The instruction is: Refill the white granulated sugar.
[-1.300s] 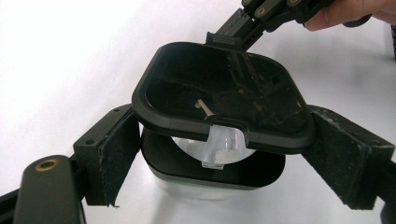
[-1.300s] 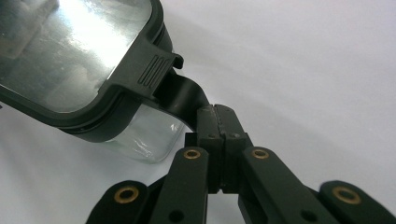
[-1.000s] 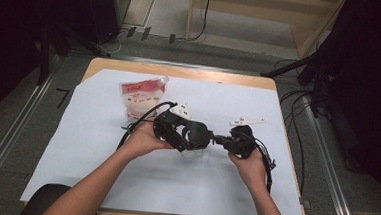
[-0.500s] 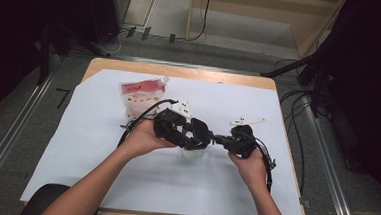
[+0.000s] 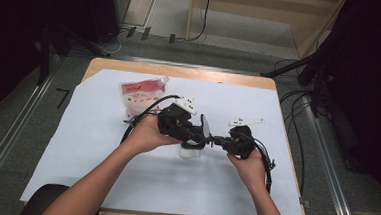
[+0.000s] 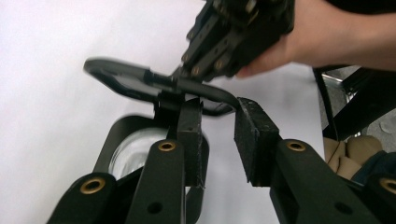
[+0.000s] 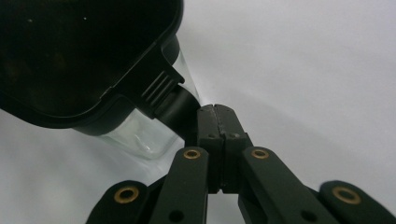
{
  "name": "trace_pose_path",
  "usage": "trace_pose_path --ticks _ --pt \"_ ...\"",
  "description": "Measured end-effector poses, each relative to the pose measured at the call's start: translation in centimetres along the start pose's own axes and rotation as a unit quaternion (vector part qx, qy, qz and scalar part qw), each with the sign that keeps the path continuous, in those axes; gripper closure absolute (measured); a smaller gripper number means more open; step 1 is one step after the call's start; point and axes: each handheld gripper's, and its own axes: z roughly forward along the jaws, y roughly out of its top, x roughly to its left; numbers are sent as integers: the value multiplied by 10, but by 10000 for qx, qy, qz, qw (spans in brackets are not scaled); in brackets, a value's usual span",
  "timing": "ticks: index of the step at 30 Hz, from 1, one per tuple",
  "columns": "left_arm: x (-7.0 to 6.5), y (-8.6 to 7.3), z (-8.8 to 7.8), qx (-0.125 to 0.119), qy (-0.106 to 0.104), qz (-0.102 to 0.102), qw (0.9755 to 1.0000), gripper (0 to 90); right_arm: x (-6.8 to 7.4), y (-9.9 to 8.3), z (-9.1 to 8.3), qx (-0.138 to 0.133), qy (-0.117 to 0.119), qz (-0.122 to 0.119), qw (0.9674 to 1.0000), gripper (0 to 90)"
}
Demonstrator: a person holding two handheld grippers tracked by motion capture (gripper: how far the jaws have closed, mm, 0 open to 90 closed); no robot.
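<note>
A clear jar (image 5: 191, 151) stands on the white paper between my two hands. Its black lid (image 5: 205, 127) is swung up above it on a black handle strap (image 6: 140, 80). In the right gripper view the right gripper (image 7: 215, 108) is shut at the strap (image 7: 180, 109), just under the lid (image 7: 79, 51). It reaches in from the right in the high view (image 5: 217, 138). The left gripper (image 6: 219, 105) comes from the left (image 5: 199, 134). Its jaws have just been closing, and they stand apart with the strap crossing at their tips and the jar (image 6: 135, 149) below.
A red and white pouch (image 5: 141, 95) lies on the paper at the back left. White paper (image 5: 86, 146) covers most of the wooden table (image 5: 180, 72). Black cables trail from both grippers over the paper. The floor and a metal rail lie beyond the table's sides.
My left hand has lifted a little and its jaws have narrowed. The black lid now stands up between the two grippers. The right hand has kept still.
</note>
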Motion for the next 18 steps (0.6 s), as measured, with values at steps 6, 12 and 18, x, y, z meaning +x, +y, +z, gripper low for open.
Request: trace_pose_path --ticks 6,12,18 --pt "-4 11 5 55 0 152 9999 754 8 -1 5 101 39 -72 9999 900" --pt "-10 12 10 140 -56 232 9996 747 10 -2 5 99 28 -68 9999 900" --pt "-13 11 13 150 -67 251 9995 736 10 -3 -1 -34 125 43 9999 900"
